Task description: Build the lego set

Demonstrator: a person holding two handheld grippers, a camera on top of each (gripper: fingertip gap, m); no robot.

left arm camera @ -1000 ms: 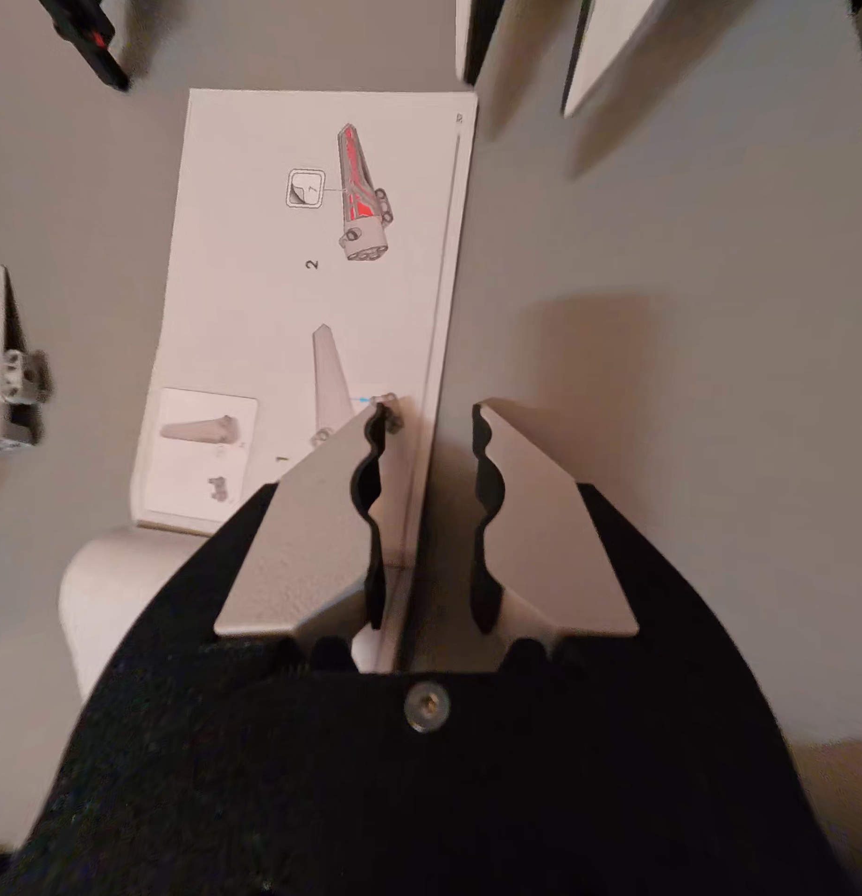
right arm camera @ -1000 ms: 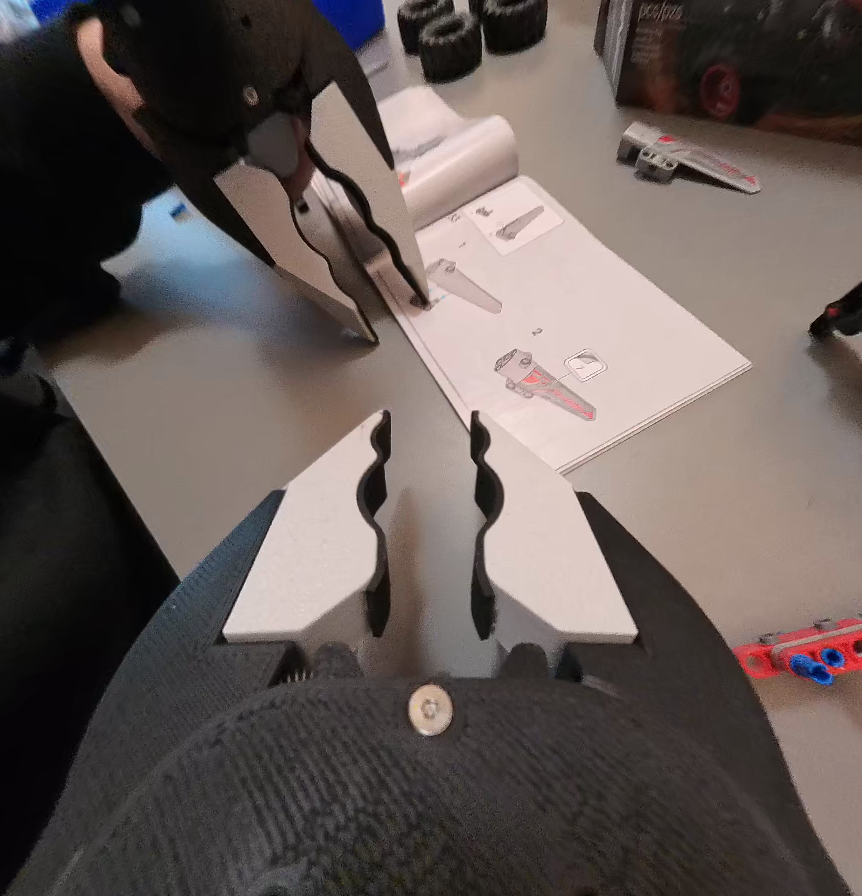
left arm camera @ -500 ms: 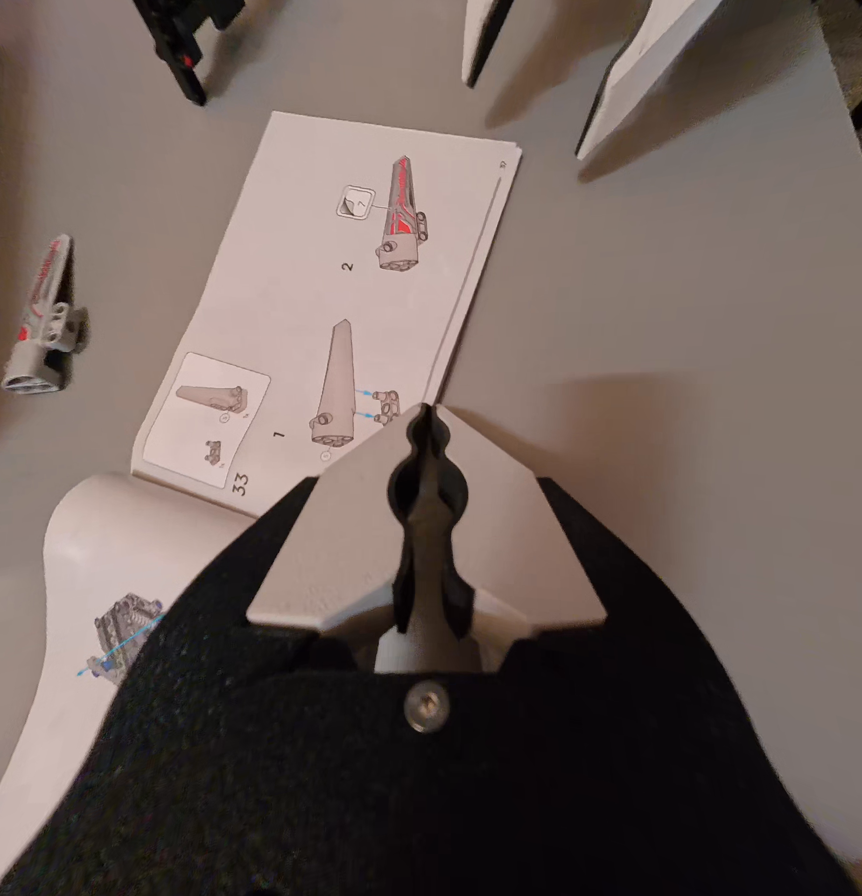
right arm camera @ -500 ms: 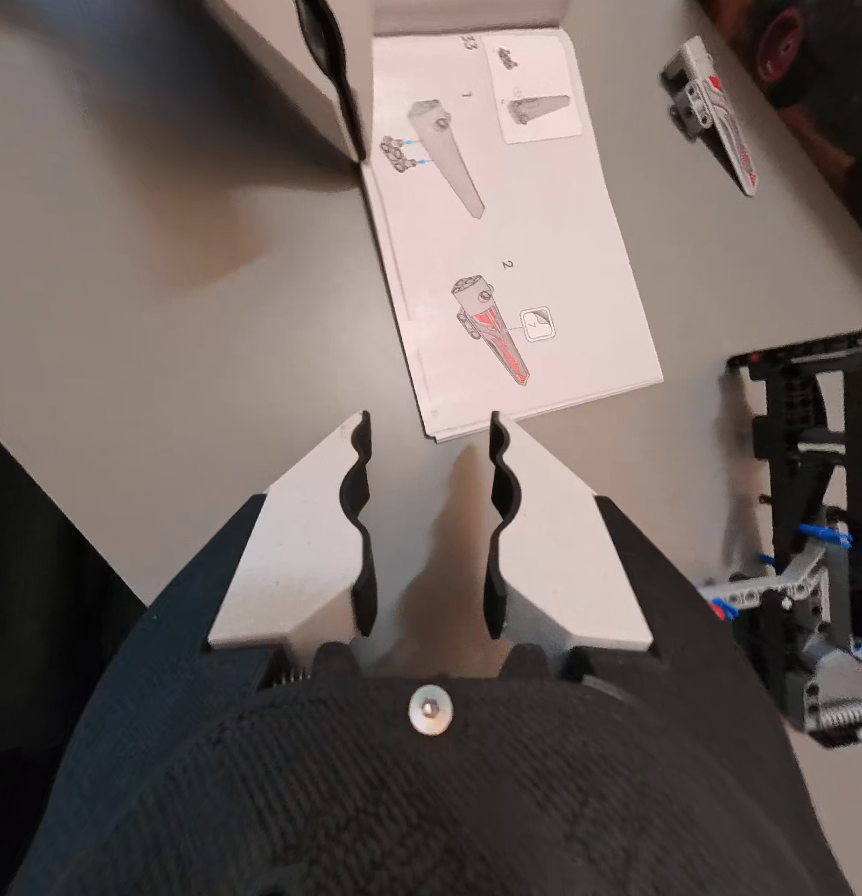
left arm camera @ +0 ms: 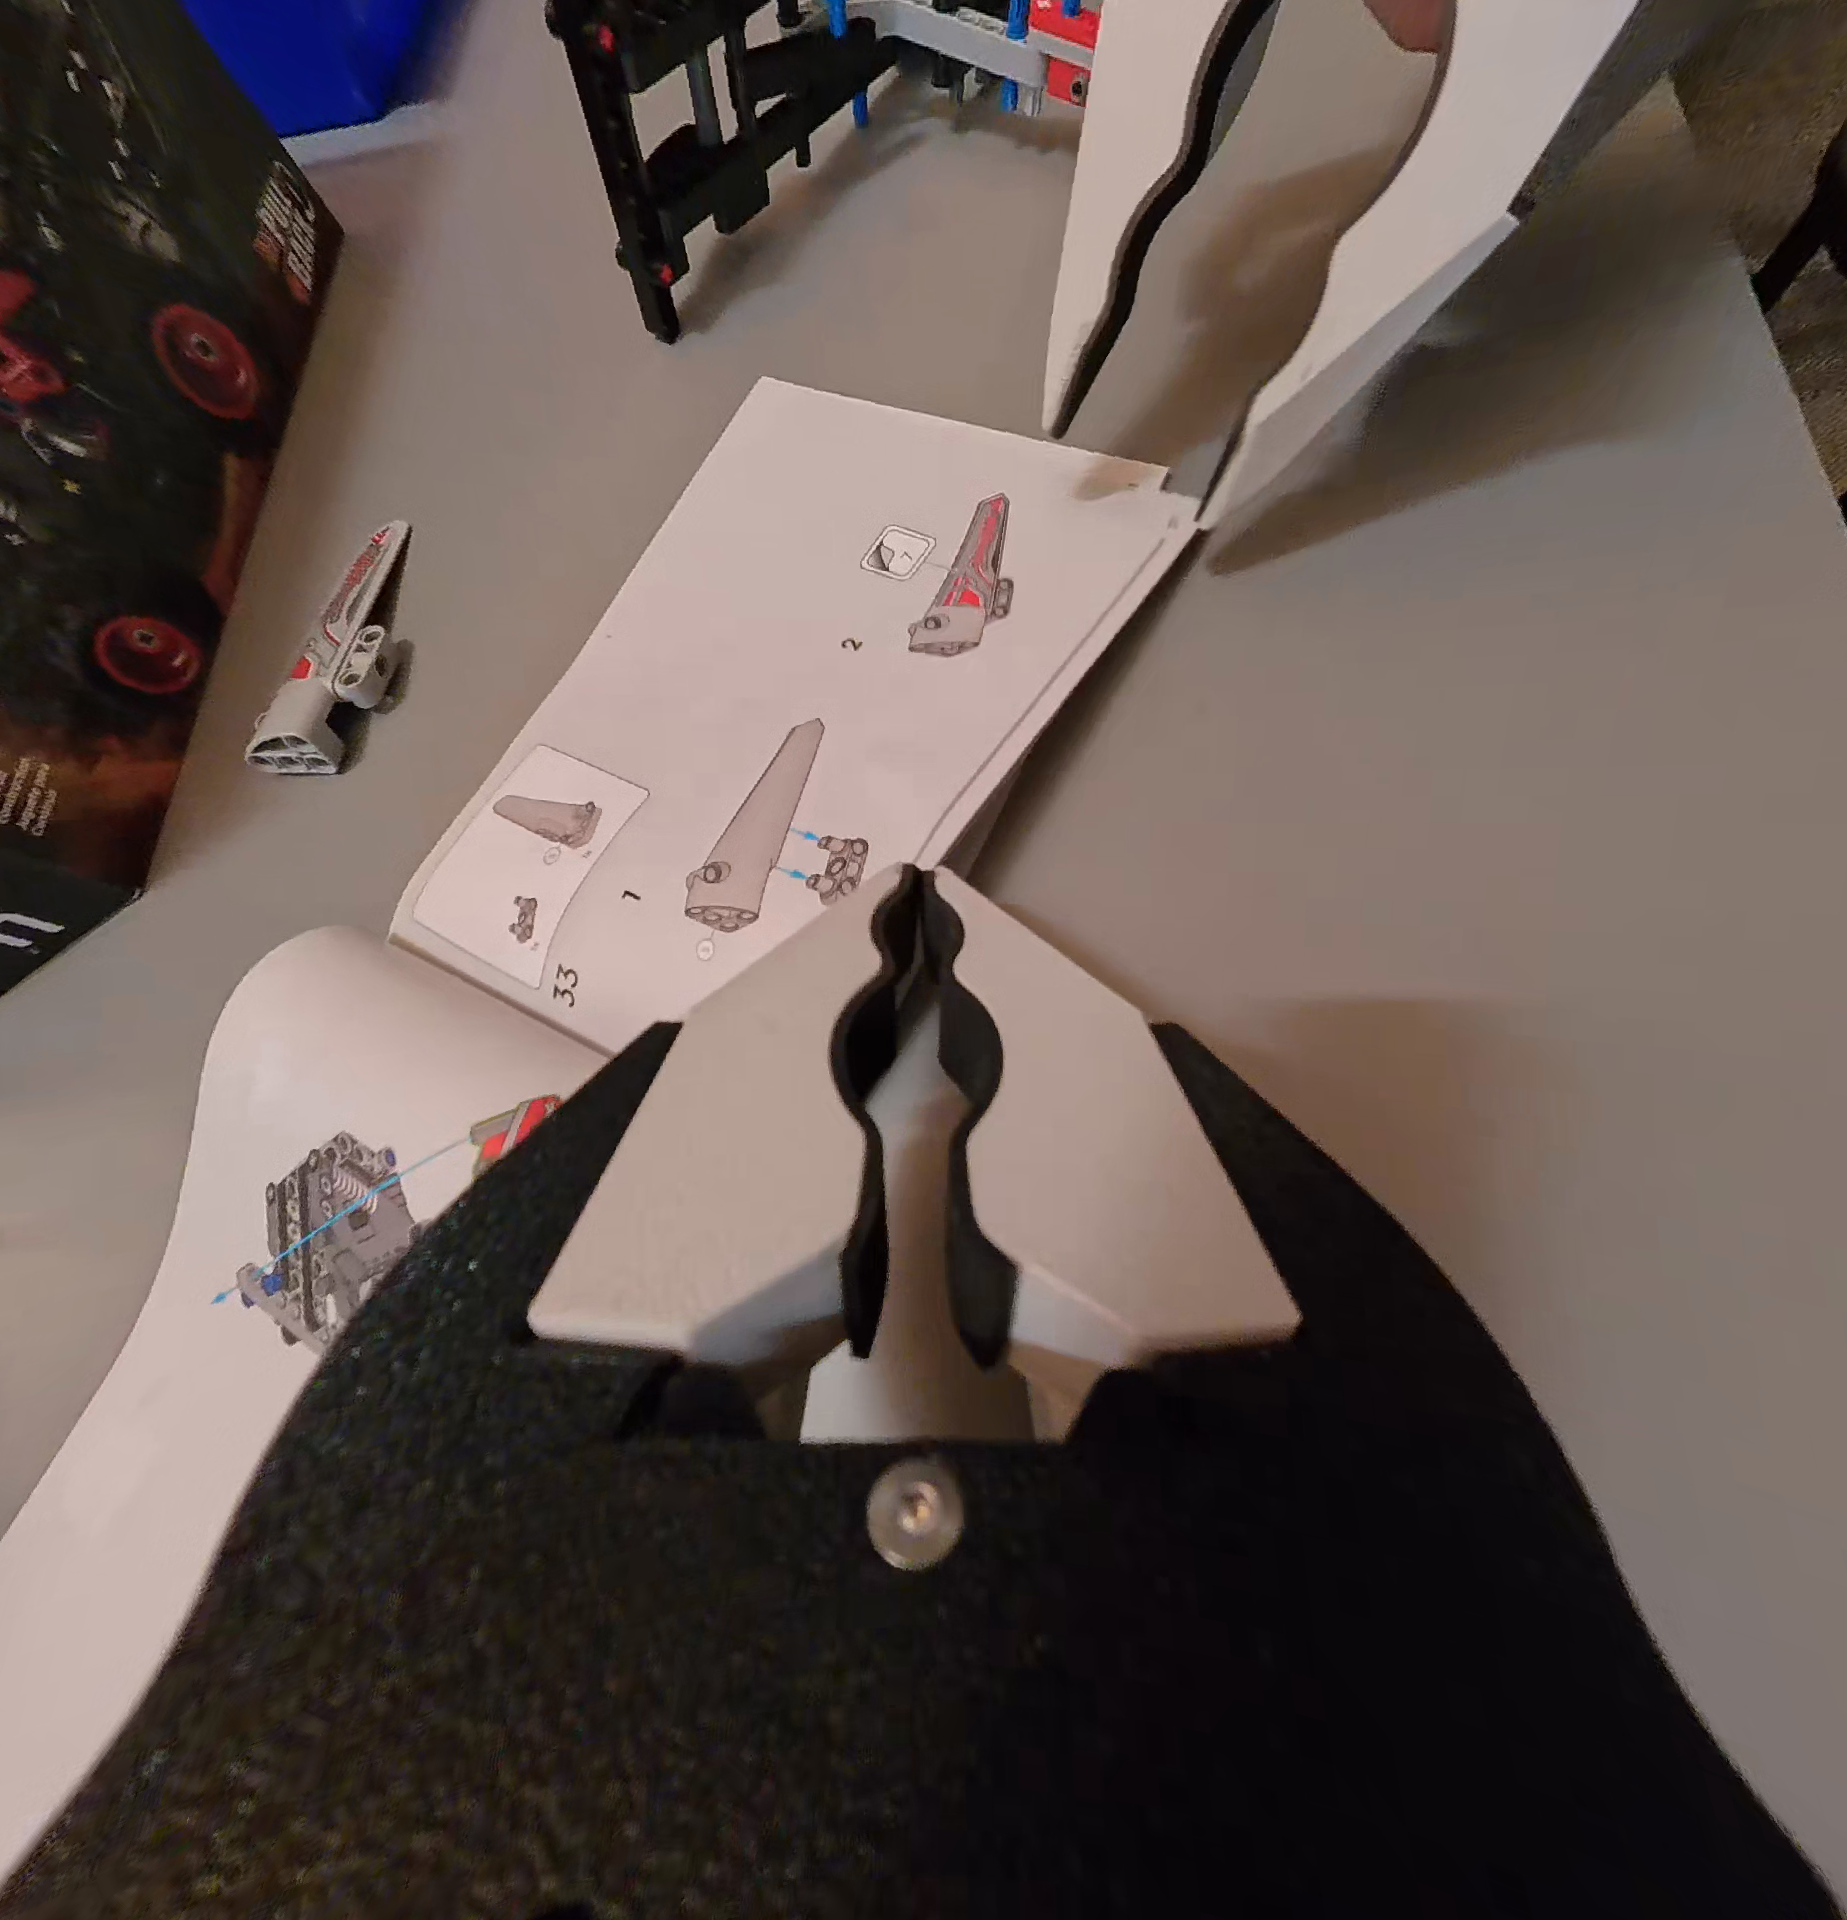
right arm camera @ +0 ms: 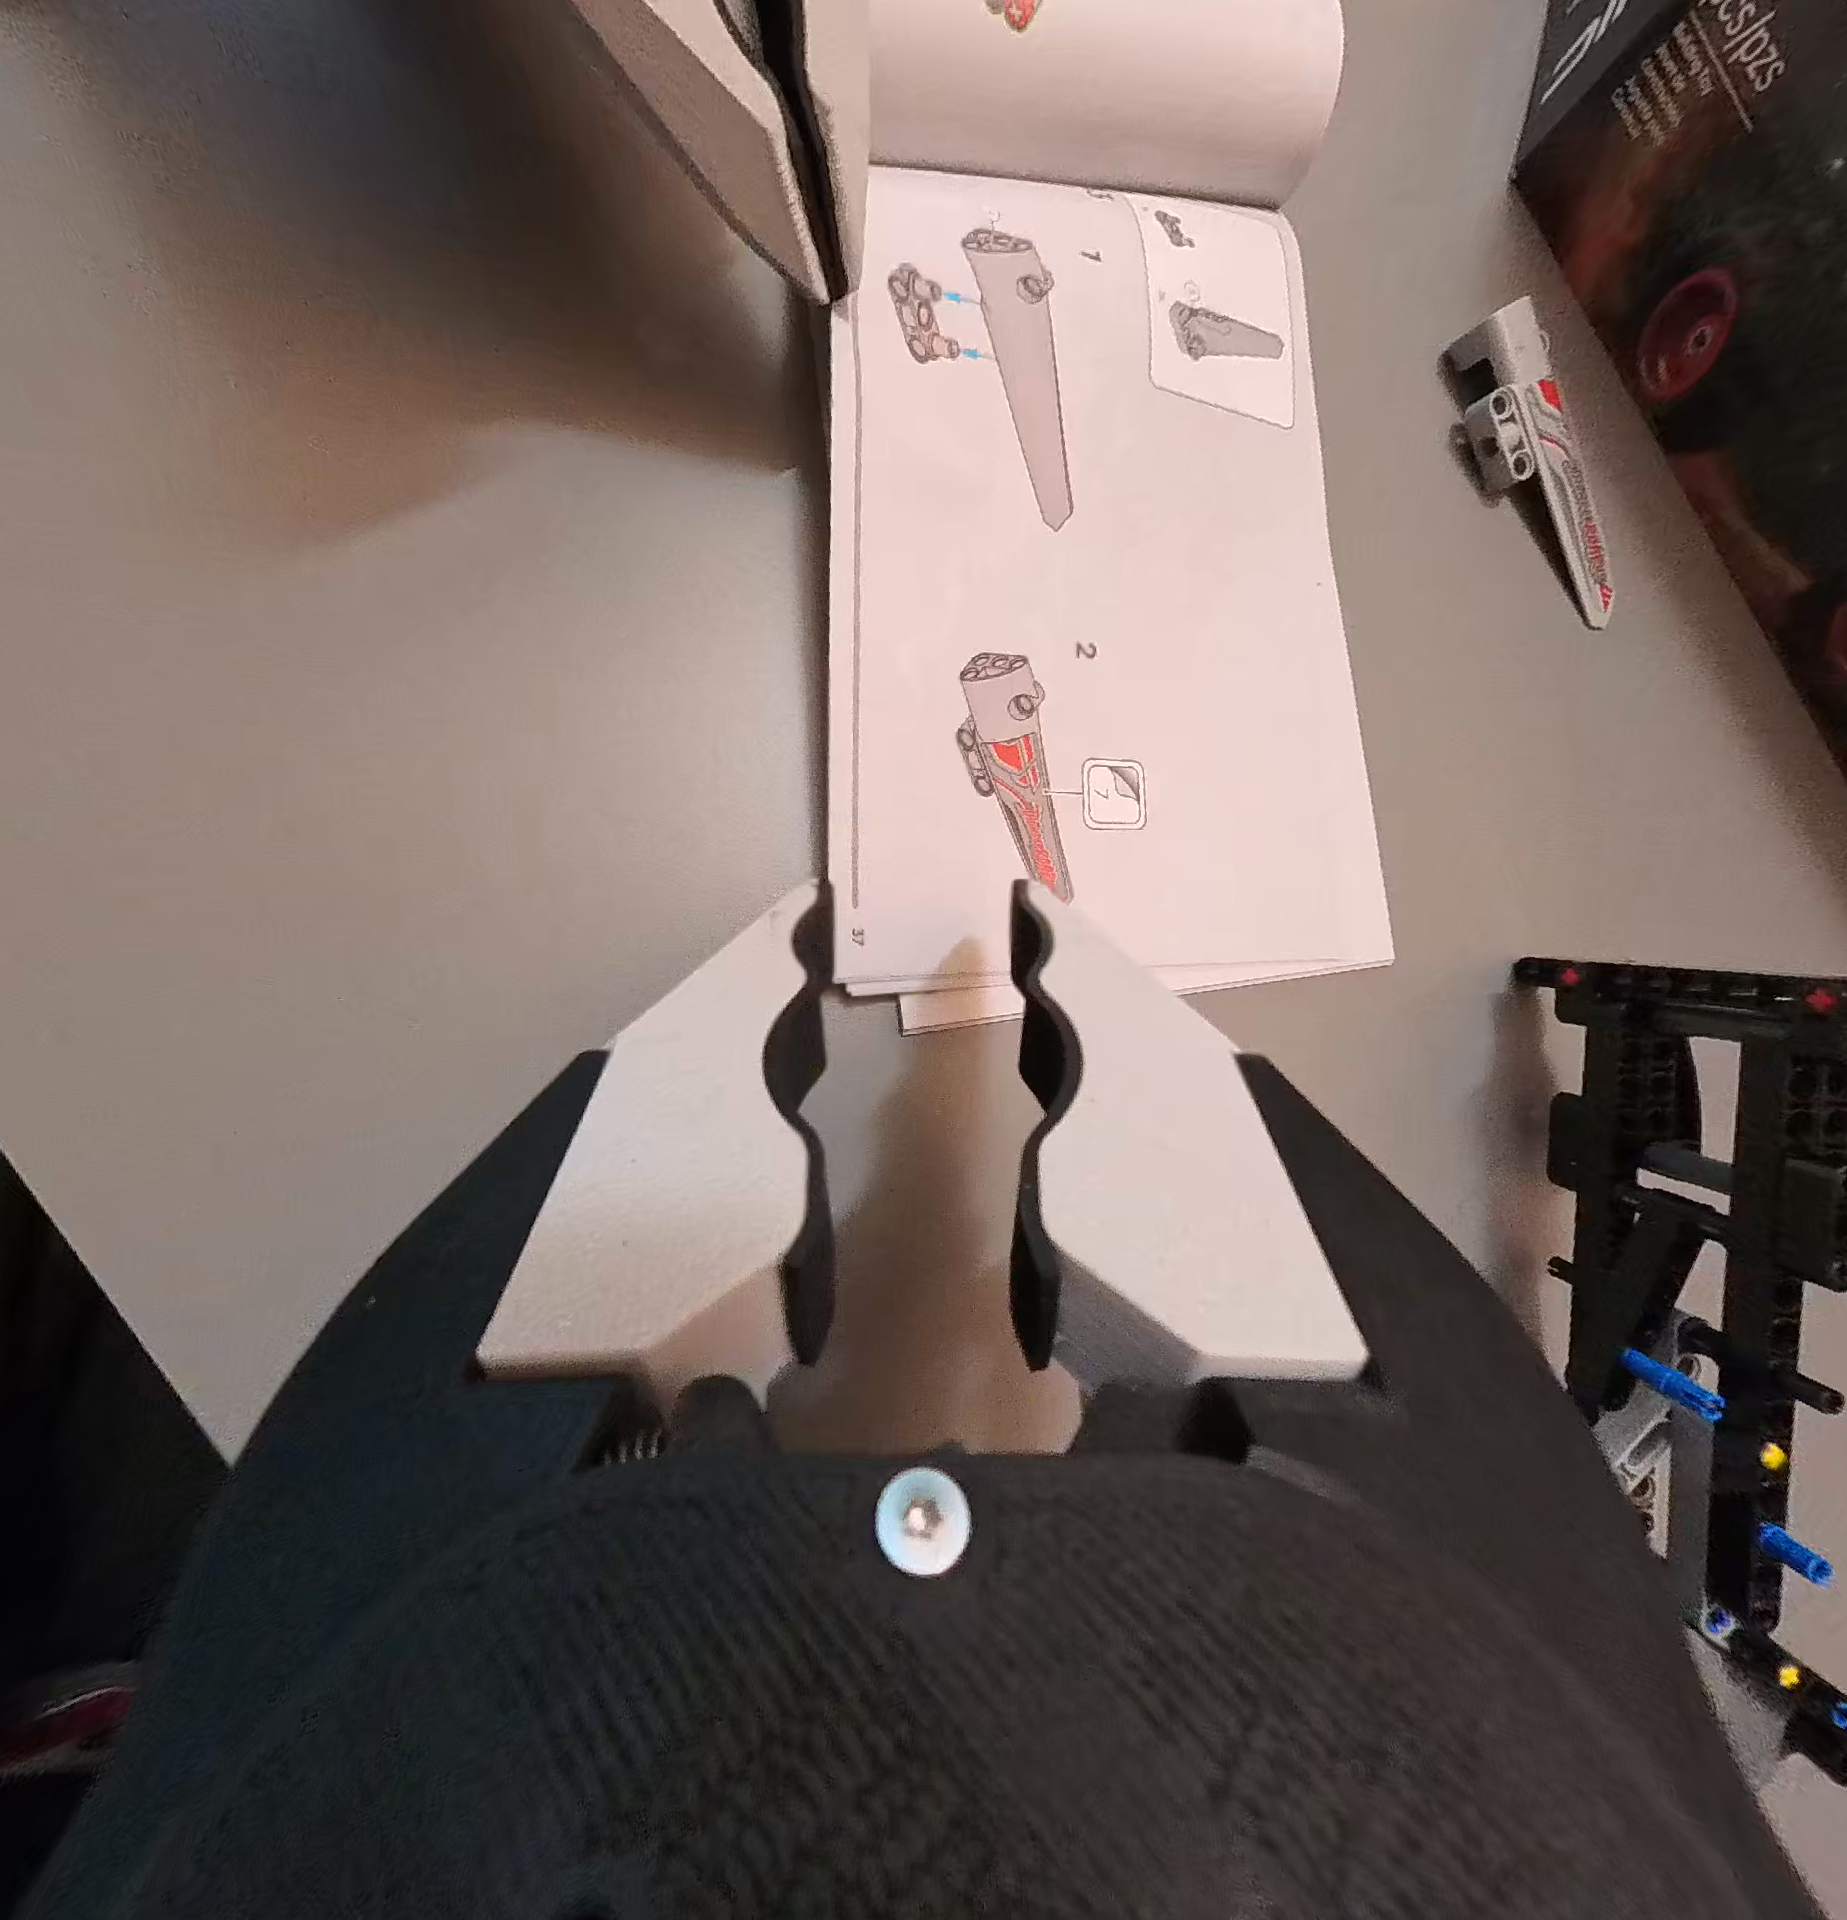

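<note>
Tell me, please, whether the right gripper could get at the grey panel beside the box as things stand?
Probably yes: right gripper is open, and the panel lies alone on bare table.

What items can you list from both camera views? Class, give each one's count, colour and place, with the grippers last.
Instruction booklet: one, white, open on the table's middle.
Tapered panel piece: one, light grey with red markings, lying between booklet and box.
Set box: one, dark with red wheels pictured, at the table's edge.
Partly built frame: one, black with blue pins, beyond the booklet's outer edge.
Blue container: one, behind the box.
Table: one, grey.
Left gripper: shut on the booklet's page edge.
Right gripper: open, at the booklet's corner.
</note>
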